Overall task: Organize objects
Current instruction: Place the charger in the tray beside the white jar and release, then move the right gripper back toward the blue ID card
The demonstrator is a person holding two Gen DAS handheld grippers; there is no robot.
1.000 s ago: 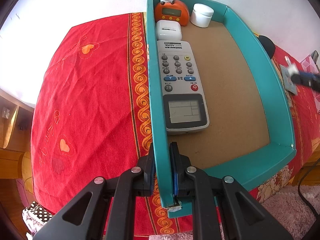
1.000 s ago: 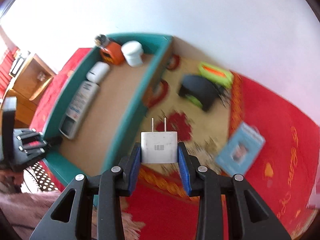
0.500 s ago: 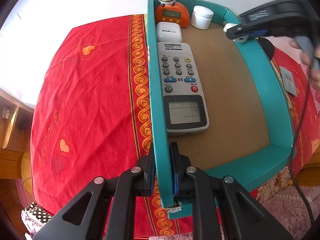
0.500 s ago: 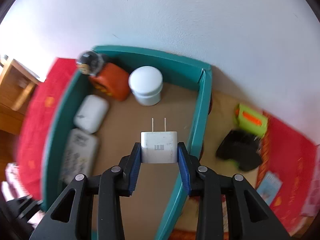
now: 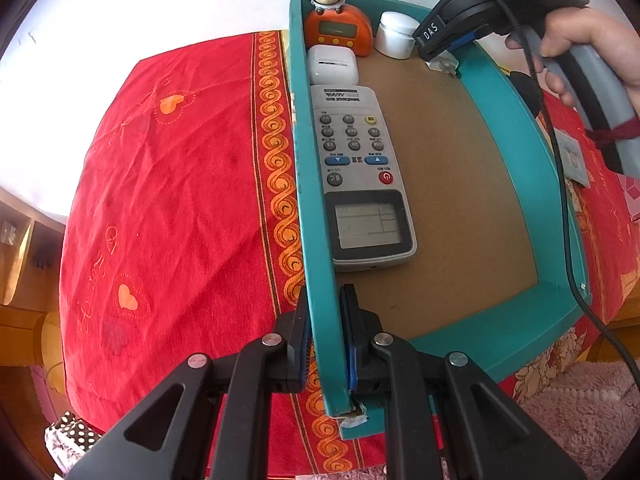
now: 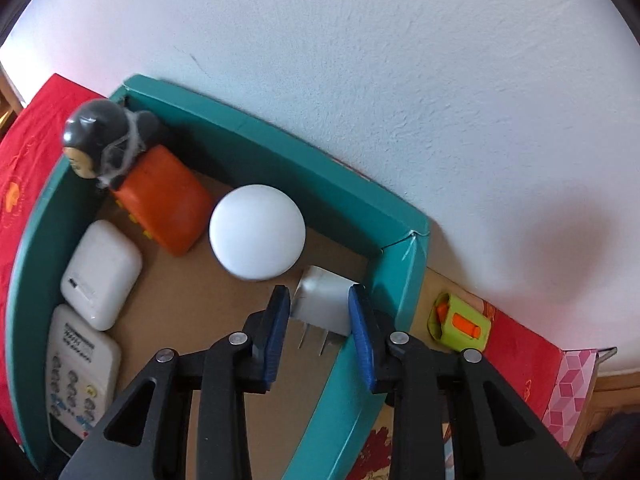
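Observation:
A teal box [image 5: 520,128] sits on the red cloth against the wall. My left gripper [image 5: 325,292] is shut on its near left wall. Along that wall lie a grey remote [image 5: 360,168], a white case [image 5: 332,64] and an orange monkey timer [image 5: 336,28], with a white jar [image 5: 396,36] beside the timer. My right gripper [image 6: 318,292] reaches down into the box's far right corner [image 6: 400,236]. Its jaws are closing on a white charger [image 6: 324,300], pinched at the tips and tilted, prongs toward the camera. In the left wrist view the charger [image 5: 442,65] sits low by the box floor.
The red cloth [image 5: 180,200] spreads to the left of the box. Right of the box lie a green and orange item [image 6: 460,322], a black object [image 5: 524,88], a small card [image 5: 572,156] and a pink box [image 6: 572,392]. A black cable [image 5: 560,200] hangs over the right wall.
My right gripper has carried the charger from beside the box into its far right corner and lowered it. The charger has flipped, prongs now toward the camera. The left gripper has not moved.

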